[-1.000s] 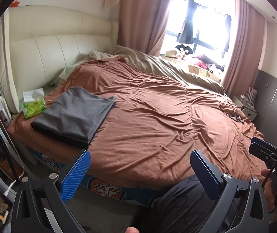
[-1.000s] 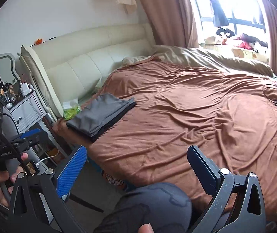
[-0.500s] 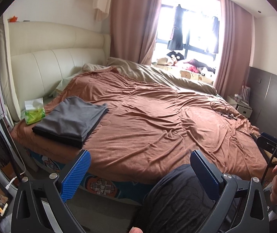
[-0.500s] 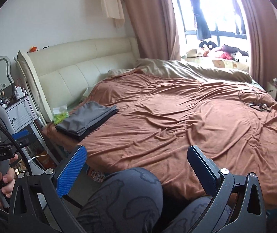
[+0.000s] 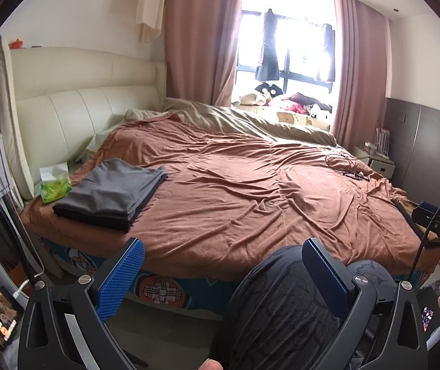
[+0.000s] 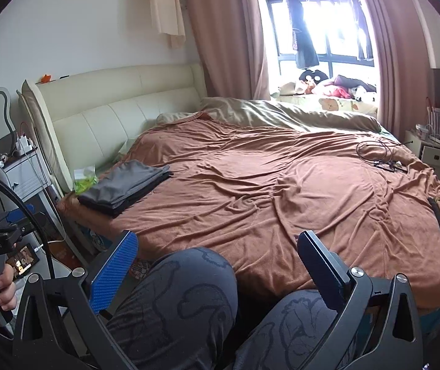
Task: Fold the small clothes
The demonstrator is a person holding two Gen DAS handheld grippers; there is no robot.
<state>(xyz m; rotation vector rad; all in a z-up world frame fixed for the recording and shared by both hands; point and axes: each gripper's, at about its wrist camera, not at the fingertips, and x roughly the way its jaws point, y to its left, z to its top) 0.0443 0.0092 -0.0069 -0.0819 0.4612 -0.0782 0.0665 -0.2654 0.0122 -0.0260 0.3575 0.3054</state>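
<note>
Two grippers: left gripper (image 5: 223,265) and right gripper (image 6: 217,257) released, empty
Done: grey folded stack (image 5: 112,192) far left on bed (image 5: 250,191)
Left: nothing unfolded visible

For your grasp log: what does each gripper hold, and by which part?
Nothing: the left gripper and the right gripper are open and empty; the folded grey clothes lie untouched.

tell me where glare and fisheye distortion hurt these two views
Left wrist view: the window is blown out to white, silhouetting the clothes hanging there; the headboard bows near the edge. Right wrist view: the same window glares, and the curtains curve; the folded grey clothes stay evenly lit and sharp.
</note>
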